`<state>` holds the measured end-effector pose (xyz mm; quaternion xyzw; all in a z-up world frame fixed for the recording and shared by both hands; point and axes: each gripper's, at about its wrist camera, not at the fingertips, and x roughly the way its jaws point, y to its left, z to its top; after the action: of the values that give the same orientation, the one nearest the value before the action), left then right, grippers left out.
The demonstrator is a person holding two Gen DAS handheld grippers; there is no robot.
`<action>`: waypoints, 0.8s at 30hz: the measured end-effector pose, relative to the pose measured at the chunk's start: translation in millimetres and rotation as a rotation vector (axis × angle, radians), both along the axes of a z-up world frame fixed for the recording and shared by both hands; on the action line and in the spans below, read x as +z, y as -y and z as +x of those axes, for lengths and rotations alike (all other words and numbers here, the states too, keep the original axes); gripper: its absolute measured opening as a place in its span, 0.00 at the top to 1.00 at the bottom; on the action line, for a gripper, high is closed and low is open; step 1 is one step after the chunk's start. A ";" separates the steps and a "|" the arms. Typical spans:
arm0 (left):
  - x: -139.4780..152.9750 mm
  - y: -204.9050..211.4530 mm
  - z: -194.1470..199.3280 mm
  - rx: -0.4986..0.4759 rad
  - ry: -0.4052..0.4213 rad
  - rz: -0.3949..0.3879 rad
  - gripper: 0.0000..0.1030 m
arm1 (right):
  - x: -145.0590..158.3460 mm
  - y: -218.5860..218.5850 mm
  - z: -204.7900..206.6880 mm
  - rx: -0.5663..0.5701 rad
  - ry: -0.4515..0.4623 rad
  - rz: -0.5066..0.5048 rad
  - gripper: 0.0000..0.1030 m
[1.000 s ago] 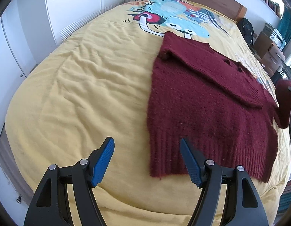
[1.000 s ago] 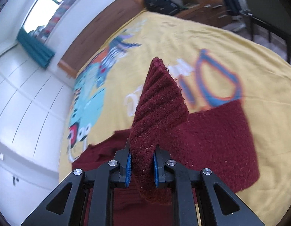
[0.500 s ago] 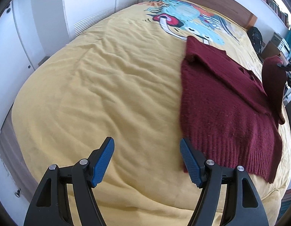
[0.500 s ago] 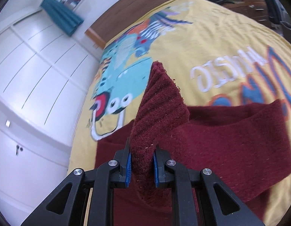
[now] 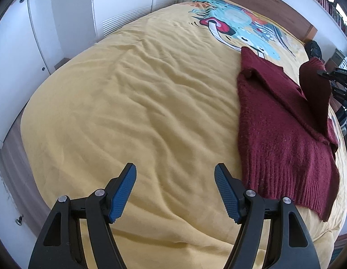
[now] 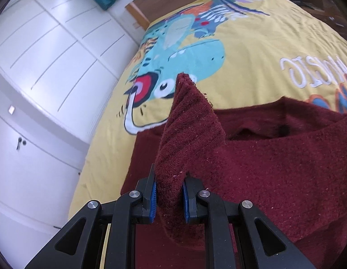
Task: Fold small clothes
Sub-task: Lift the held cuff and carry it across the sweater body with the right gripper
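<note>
A dark red knit sweater (image 5: 279, 132) lies flat on the yellow bedspread (image 5: 139, 112), at the right in the left wrist view. My left gripper (image 5: 175, 192) is open and empty, low over bare bedspread just left of the sweater's ribbed hem. My right gripper (image 6: 169, 199) is shut on the sweater's sleeve cuff (image 6: 189, 125) and holds it lifted above the sweater body (image 6: 285, 168). The raised sleeve (image 5: 315, 83) and the right gripper's black frame (image 5: 337, 78) also show at the right edge of the left wrist view.
White wardrobe doors (image 5: 119, 2) stand along the bed's left side. A wooden headboard (image 5: 258, 2) is at the far end. The bedspread has a colourful cartoon print (image 6: 184, 51) near the headboard. A dark bag (image 5: 313, 48) and furniture stand beyond the bed at right.
My right gripper has carried the sleeve cuff over the sweater body, towards the wardrobe side. My left gripper has shifted left, off the hem and over bare bedspread, still open.
</note>
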<state>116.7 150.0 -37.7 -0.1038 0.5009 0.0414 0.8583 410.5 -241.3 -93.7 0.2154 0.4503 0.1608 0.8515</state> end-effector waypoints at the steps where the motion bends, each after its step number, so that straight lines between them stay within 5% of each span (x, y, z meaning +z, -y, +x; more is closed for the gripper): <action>1: -0.6 -1.3 -0.3 0.003 -0.002 0.000 0.35 | -3.2 -4.8 -0.4 0.010 -0.004 -0.010 0.82; 11: -4.5 -4.7 -2.5 0.011 -0.011 -0.002 0.35 | -49.8 -43.4 -3.5 0.078 -0.077 -0.126 0.79; 24: -5.2 -6.4 -0.4 0.023 -0.012 0.009 0.35 | -80.1 -75.5 -9.5 0.145 -0.112 -0.132 0.70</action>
<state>116.3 156.4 -42.9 -0.1057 0.5044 0.0543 0.8552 401.0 -165.8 -173.8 0.1343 0.5211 0.1798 0.8235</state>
